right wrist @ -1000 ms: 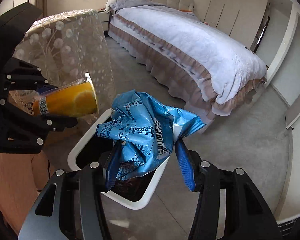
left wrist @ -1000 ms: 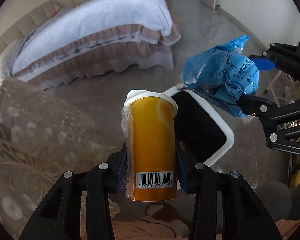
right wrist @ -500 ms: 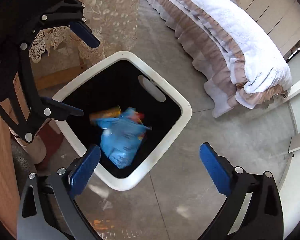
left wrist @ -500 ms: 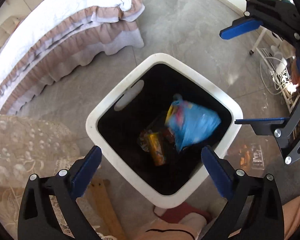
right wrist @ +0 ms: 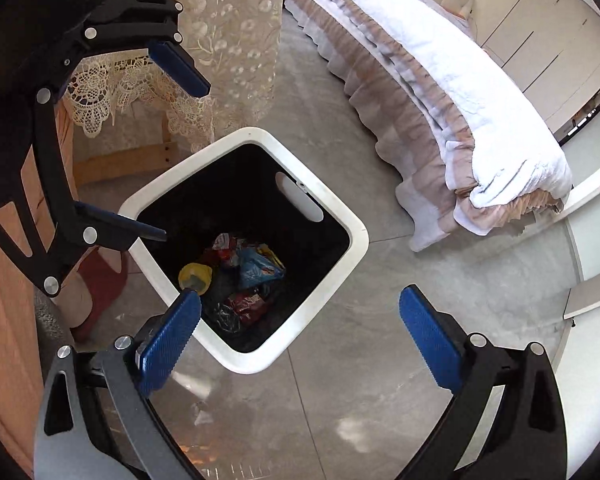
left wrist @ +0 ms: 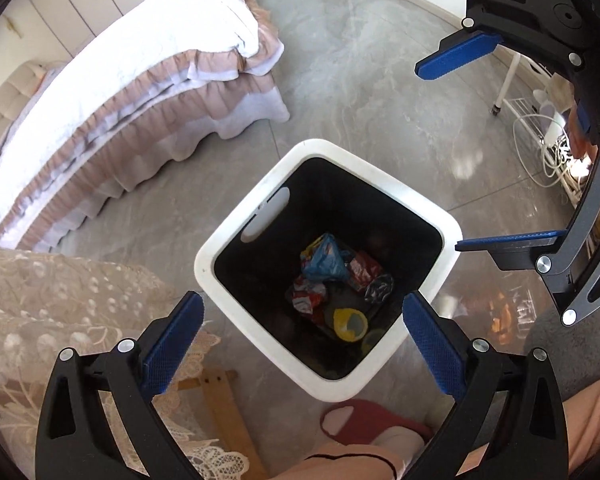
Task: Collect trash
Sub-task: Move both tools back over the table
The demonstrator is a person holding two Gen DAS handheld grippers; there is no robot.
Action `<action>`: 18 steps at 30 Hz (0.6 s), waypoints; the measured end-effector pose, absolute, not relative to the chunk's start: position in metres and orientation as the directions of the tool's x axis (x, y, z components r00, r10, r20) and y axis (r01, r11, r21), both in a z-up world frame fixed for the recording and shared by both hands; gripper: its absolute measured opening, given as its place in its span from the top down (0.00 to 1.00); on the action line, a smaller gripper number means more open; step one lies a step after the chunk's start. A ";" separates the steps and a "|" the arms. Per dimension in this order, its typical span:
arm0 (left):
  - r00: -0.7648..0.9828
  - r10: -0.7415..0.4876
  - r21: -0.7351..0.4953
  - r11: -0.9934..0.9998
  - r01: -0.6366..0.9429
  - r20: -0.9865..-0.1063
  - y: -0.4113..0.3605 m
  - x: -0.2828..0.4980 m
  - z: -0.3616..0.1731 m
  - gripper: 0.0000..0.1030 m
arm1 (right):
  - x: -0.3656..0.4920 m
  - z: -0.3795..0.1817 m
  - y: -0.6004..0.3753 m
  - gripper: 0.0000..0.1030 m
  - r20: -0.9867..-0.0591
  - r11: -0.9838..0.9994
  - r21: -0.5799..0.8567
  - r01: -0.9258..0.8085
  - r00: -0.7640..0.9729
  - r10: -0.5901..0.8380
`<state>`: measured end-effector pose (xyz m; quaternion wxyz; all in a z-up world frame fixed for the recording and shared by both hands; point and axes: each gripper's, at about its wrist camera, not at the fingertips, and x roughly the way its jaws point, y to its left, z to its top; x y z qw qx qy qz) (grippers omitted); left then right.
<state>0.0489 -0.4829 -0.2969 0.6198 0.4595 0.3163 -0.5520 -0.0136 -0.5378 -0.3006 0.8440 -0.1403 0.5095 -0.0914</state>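
The left gripper (left wrist: 300, 340) hangs just above the near corner of the white bin (left wrist: 236, 240), its blue pads spread wide and holding nothing. The right gripper (right wrist: 300, 332) also hovers over the bin, at the rim on the side away from the bed, fully released and empty; from the left wrist view it shows at the bin's right side (left wrist: 476, 140), jaws apart.

Directly below both, the bin stands on the grey floor (left wrist: 360, 92), black inside with a slot handle cut in the wall facing the bed. The trash lies at the bottom of the bin: an orange cup (left wrist: 350, 324) lies tipped over against the wall nearest the left gripper, its open mouth showing. A crumpled blue wrapper (left wrist: 324, 264) rests just beyond it toward the bin's middle. Red and dark wrappers (left wrist: 364, 272) fill the space between and around these two, touching both.

Beside the bin, on the person's side, a foot in a red slipper (left wrist: 364, 420) stands near the rim. A lace tablecloth (left wrist: 40, 308) hangs just beside the bin, with a wooden table leg (left wrist: 224, 404) under it. Beyond the bin, well apart across the floor, stands a bed (left wrist: 120, 80) with a white cover and ruffled pink skirt.
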 end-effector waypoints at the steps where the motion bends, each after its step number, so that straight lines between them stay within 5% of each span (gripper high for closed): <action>1: 0.197 -0.401 0.226 -0.026 0.974 -0.894 -0.481 0.049 -0.293 0.05 | -0.014 -0.298 -0.537 0.04 -0.830 0.942 -0.335 0.013 0.470 -0.301; 18: 0.461 -0.468 0.389 0.247 0.887 -0.754 -0.421 0.037 -0.197 0.05 | -0.020 -0.200 -0.505 0.04 -0.710 0.943 -0.323 0.083 0.638 -0.299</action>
